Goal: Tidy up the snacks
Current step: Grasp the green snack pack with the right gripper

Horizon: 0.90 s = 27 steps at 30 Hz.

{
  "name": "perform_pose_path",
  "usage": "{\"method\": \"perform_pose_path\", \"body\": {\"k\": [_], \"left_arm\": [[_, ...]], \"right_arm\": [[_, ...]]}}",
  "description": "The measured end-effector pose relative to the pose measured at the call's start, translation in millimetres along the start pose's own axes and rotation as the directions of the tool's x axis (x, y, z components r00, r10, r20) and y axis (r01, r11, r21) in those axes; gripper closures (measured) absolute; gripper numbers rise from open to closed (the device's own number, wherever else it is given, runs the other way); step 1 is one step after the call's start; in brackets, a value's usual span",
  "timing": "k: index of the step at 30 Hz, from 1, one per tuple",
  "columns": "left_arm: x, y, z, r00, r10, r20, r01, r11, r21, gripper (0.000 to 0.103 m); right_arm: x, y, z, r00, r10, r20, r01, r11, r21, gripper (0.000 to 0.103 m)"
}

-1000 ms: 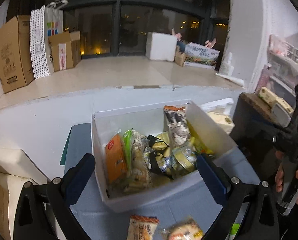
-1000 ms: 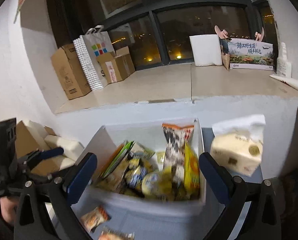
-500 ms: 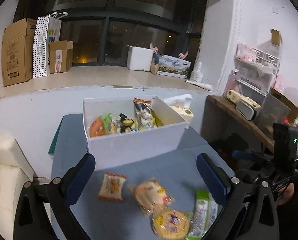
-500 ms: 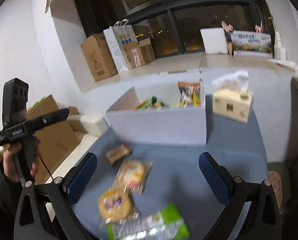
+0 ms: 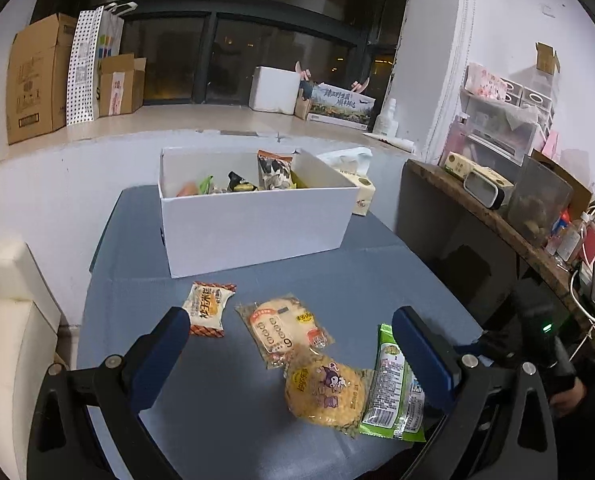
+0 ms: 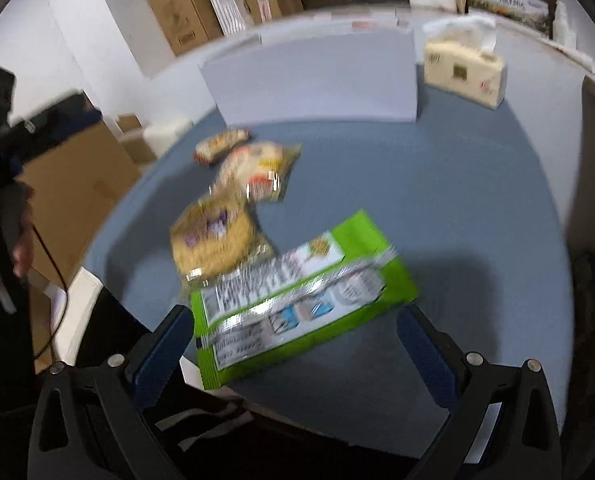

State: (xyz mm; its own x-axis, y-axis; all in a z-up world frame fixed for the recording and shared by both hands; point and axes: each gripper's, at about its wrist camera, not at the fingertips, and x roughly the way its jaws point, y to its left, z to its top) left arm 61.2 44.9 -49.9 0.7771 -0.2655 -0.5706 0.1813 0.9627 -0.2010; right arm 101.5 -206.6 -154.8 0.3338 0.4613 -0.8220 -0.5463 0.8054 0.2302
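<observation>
Sorting step: judging from the layout, part of the job is done, since the white rectangular cardboard box (image 5: 257,220) at the frame centre of the left wrist view already holds several packets, while four lie loose in front of it.
Loose snacks: an orange-and-white pillow packet (image 5: 208,309) at lower left; a clear flat packet of round orange-labelled cakes (image 5: 284,330) beside it; a round yellow bun in clear wrap (image 5: 324,391) touching that one's lower edge; a green foil-backed packet (image 6: 297,300) at lower right, lying label-down.
Worktop: blue-grey surface (image 5: 357,280) carrying everything, with a beige tissue pack (image 6: 463,70) beside the box at upper right.
Left gripper (image 5: 293,360): jaws spread wide and empty, above the loose packets.
Right gripper (image 6: 297,360): jaws spread wide, empty, with the green packet's near edge lying between them; the view is blurred.
Next move: probably a descent onto the green packet, closing across its narrow width, then a lift over the box wall.
Caution: crinkly film may slip, so a grip well in from the edge looks wiser.
</observation>
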Motion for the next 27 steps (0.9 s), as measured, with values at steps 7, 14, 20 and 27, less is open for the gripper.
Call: {"method": "perform_pose_path", "body": {"k": [7, 14, 20, 27], "left_arm": [[7.5, -0.7, -7.2, 1.000, -0.008, -0.020, 0.008, 1.000, -0.002, 0.000], [9.2, -0.3, -10.8, 1.000, -0.004, -0.023, 0.004, 1.000, -0.008, 0.000], [9.6, 4.3, -13.9, 1.000, -0.004, -0.026, 0.003, 1.000, -0.023, 0.000], [13.8, 0.1, -15.8, 0.999, -0.008, -0.033, 0.007, 1.000, -0.021, 0.000]], "right_arm": [[26.5, -4.3, 21.4, 0.992, 0.086, -0.087, -0.081, 0.995, 0.062, 0.000], [50.4, -4.2, 57.2, 0.994, 0.049, -0.099, -0.040, 0.996, 0.085, 0.000], [56.6, 17.1, 55.1, 0.993, 0.009, -0.118, -0.012, 1.000, -0.028, 0.000], [47.1, 31.3, 19.7, 0.979, -0.150, -0.137, 0.120, 0.971, -0.205, 0.000]]}}
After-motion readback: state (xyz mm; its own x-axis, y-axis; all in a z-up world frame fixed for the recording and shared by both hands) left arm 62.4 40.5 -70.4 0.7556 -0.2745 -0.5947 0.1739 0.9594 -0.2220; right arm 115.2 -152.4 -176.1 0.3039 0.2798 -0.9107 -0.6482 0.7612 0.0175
